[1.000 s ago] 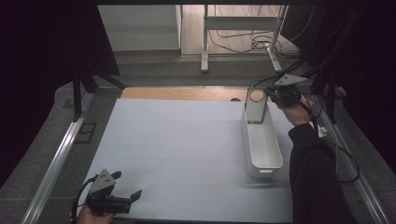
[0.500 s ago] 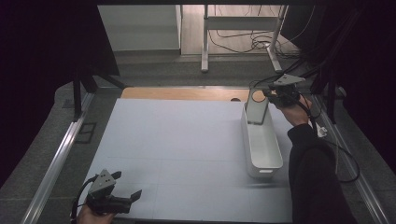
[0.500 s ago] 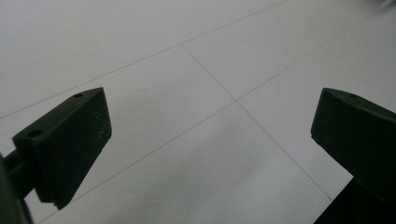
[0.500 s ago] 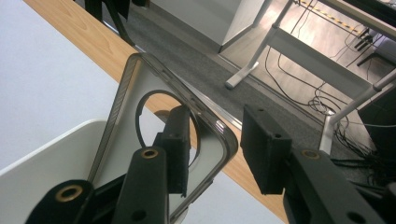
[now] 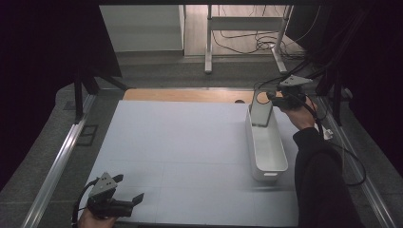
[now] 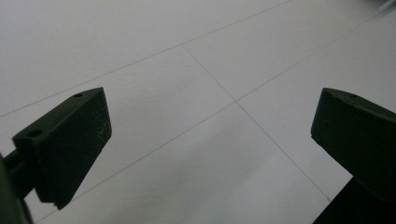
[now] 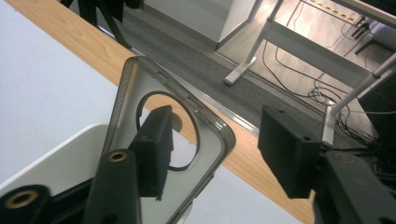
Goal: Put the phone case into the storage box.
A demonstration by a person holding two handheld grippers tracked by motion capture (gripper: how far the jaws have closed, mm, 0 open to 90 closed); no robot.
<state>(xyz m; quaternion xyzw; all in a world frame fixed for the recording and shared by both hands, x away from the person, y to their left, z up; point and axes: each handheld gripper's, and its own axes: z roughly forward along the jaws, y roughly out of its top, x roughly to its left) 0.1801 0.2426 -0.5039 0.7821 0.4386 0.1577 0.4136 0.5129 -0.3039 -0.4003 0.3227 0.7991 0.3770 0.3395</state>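
A clear phone case [image 5: 261, 110] with a round cut-out stands on end in the far end of the white bin [image 5: 252, 142]. My right gripper [image 5: 272, 96] is level with the top of the case, and its jaws have just been opening. In the right gripper view the case [image 7: 135, 93] lies against the left jaw, while the right jaw stands clear of its edge, so the right gripper [image 7: 219, 149] is open. At the table's near left corner my left gripper [image 5: 127, 188] rests low over the white table top, open with nothing between its jaws [image 6: 210, 140].
The white table top [image 5: 180, 142] has a wooden strip [image 5: 190, 95] along its far edge. Metal rails [image 5: 62, 156] run down both sides. Beyond the table there are a desk frame [image 5: 209, 42] and loose cables [image 5: 256, 42] on the floor.
The right gripper's jaws have spread apart beside the case, which stays on end in the bin. Neither hand has shifted.
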